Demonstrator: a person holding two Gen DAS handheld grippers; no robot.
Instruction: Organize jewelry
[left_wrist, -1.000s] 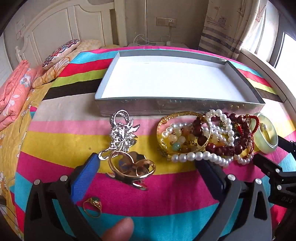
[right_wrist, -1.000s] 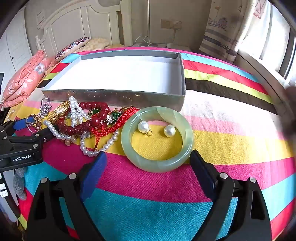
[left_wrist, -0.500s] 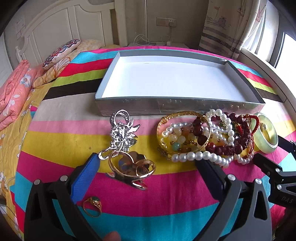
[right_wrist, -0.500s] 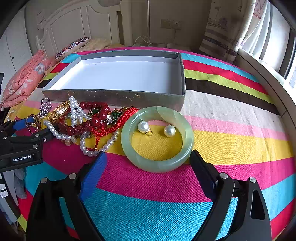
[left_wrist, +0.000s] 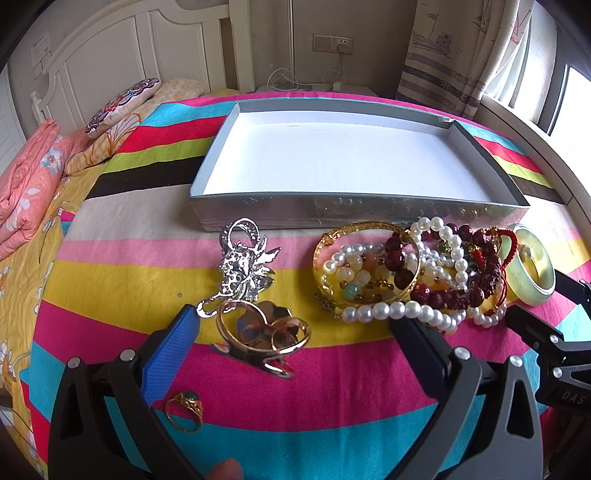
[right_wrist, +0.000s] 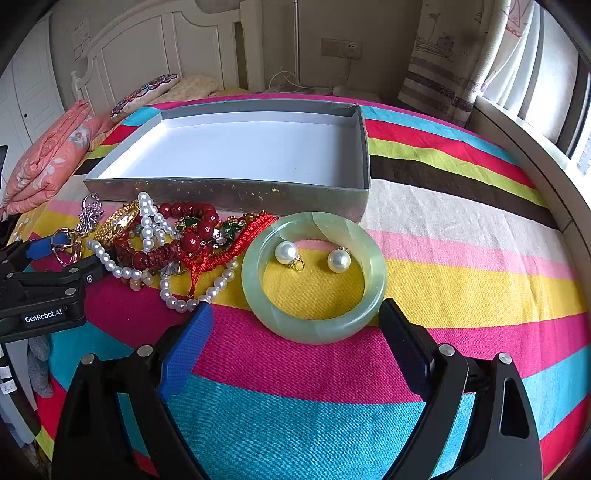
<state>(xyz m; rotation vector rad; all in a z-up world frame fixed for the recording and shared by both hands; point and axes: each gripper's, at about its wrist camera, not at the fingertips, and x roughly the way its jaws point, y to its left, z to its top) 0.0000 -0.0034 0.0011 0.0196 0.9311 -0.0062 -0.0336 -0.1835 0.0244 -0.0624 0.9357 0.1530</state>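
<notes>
Jewelry pile (left_wrist: 413, 273) on bed (right_wrist: 461, 266), just before box (left_wrist: 343, 162); box empty, nothing sorted yet. Bangle (right_wrist: 314, 277), two pearls (right_wrist: 286, 253) beside pile. Left tool (left_wrist: 291, 332), right tool (right_wrist: 295, 325) both gaping, empty.

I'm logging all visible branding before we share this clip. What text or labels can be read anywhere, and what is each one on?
"GenRobot.AI": white label on the left tongs body, right wrist view.
"DAS", cut off: right tongs body, left wrist view.
White notice on the wall by the headboard: too small to read.
</notes>
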